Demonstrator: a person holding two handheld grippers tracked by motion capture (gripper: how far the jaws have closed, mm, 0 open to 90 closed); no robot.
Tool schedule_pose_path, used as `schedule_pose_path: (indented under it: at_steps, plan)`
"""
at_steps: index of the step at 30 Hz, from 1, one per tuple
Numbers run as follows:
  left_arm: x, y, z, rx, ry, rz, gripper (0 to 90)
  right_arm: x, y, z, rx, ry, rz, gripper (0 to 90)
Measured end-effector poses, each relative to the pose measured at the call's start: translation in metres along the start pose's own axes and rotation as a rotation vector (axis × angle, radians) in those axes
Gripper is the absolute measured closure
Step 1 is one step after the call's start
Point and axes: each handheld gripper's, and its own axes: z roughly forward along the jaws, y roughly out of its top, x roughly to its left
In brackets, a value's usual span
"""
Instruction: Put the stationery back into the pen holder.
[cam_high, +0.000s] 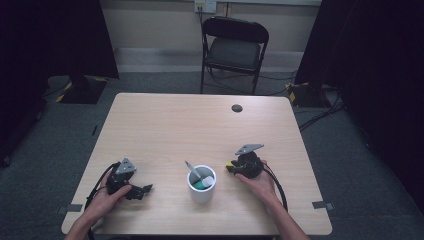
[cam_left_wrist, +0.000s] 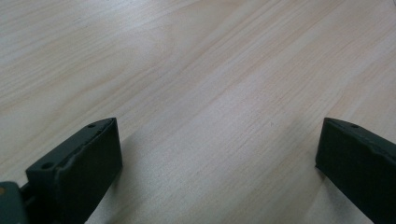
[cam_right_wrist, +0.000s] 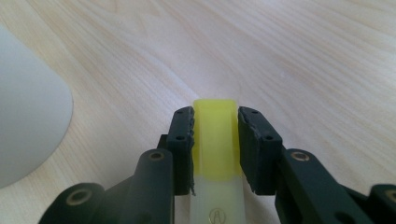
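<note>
Already the cup (cam_high: 202, 190) holds two items; the right gripper (cam_right_wrist: 215, 135) clamps a yellow marker (cam_right_wrist: 215, 140), yet to go in, while the left gripper (cam_left_wrist: 215, 154) gapes wide, empty.

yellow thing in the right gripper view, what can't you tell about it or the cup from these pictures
- Yellow thing: the right hand-held gripper covers its sides, and the bottom edge of the right gripper view cuts off its pale lower part; what it is stays unclear.
- White cup: the high view shows a grey stick and something green inside, too small to identify.
- Small mark on the pale part: blurred.
</note>
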Motion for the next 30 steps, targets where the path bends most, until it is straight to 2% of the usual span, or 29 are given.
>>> schedule_pose_path:
  at_steps: [4,8,15,30]
  plan:
    - [0.0,0.0,0.0,0.0,0.0,0.0,0.0,-0.002,0.002,-0.007,-0.044,0.027,0.036,67.3]
    - [0.0,0.0,0.0,0.0,0.0,0.0,0.0,-0.002,0.003,-0.013,-0.082,0.023,0.041,67.3]
    - [0.0,0.0,0.0,-0.001,0.0,0.0,0.0,-0.006,0.004,-0.023,-0.139,0.027,0.08,67.4]
    - [0.0,0.0,0.0,0.0,0.0,0.0,0.0,0.0,0.005,-0.035,-0.191,0.039,0.061,67.4]
